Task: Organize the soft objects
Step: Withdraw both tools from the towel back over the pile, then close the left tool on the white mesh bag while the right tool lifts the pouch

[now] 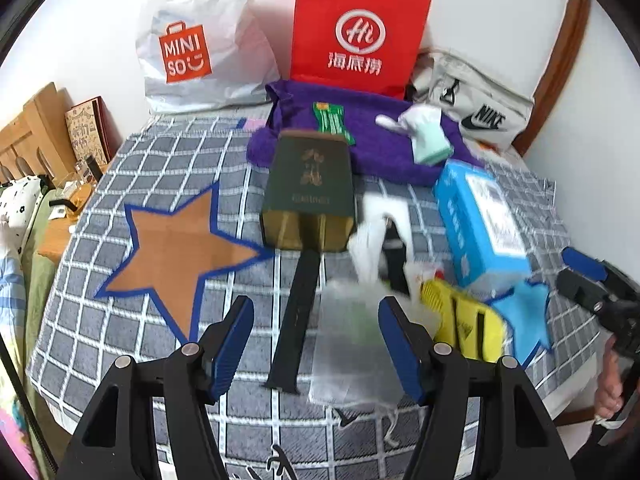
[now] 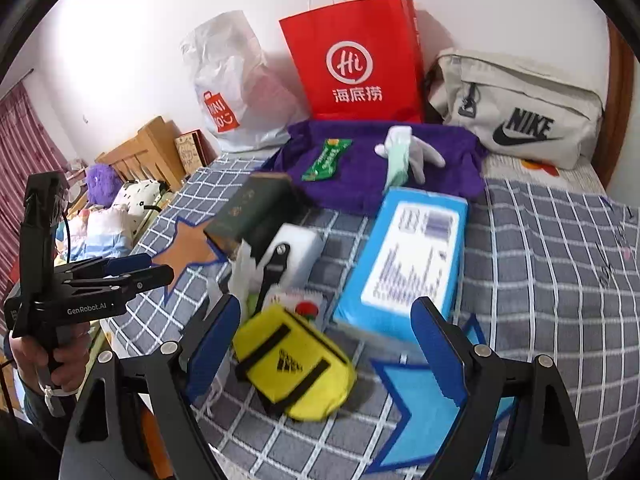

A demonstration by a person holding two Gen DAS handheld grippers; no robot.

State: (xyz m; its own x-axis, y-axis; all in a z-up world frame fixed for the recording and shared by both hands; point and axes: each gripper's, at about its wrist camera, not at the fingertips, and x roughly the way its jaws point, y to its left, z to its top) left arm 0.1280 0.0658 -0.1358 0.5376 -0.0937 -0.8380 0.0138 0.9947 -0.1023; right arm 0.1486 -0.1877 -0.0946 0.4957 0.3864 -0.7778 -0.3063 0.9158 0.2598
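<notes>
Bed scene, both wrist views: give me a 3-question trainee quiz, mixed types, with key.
1. True or false: the white glove lies on the purple towel.
2. Multiple choice: which thing sits nearest the right gripper? A) the yellow pouch B) the red paper bag C) the Nike bag
3. Fill in: in the left wrist view, the left gripper is open, and between its fingers lies a clear ____ pouch beside a black strap.

Key: 1 true; 2 A; 3 mesh
</notes>
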